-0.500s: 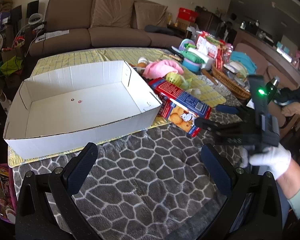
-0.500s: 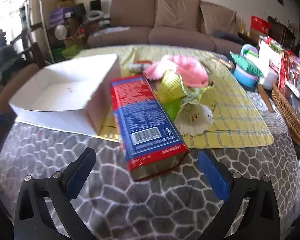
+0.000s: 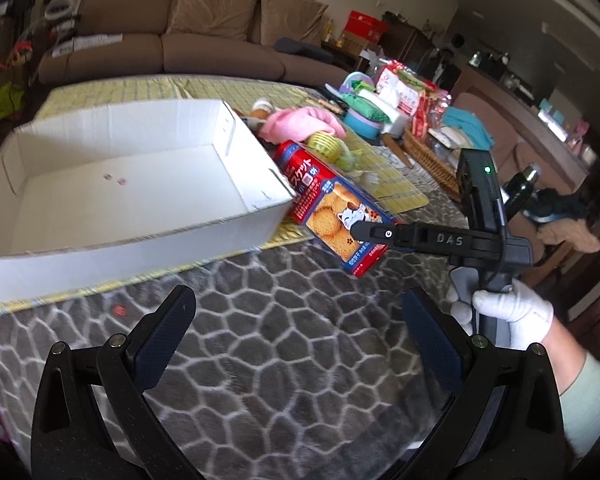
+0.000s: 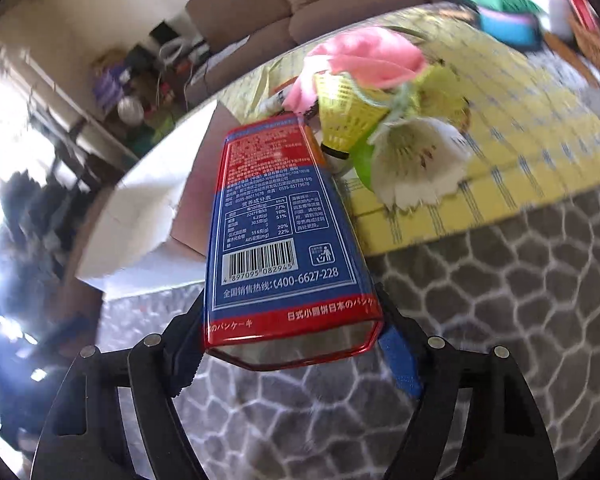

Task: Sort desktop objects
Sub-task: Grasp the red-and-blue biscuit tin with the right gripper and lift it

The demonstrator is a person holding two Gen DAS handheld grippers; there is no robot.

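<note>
A red and blue biscuit box [image 4: 284, 240] sits between the fingers of my right gripper [image 4: 292, 340], which is shut on its near end and holds it tilted. In the left wrist view the same box [image 3: 332, 212] is lifted beside the white cardboard tray [image 3: 112, 236], with the right gripper [image 3: 384, 236] clamped on its lower end. My left gripper [image 3: 296, 340] is open and empty above the grey patterned table cover. The tray is empty.
A pink cloth [image 4: 364, 60], a yellow shuttlecock [image 4: 348, 112] and a white artificial flower [image 4: 416, 160] lie on the yellow mat [image 4: 520, 128] behind the box. A wicker basket [image 3: 432, 160] and packets stand at the right. A brown sofa [image 3: 180, 40] is behind the table.
My right gripper has closed on the biscuit box and raised and tilted it. The left gripper has moved closer to the tray and table.
</note>
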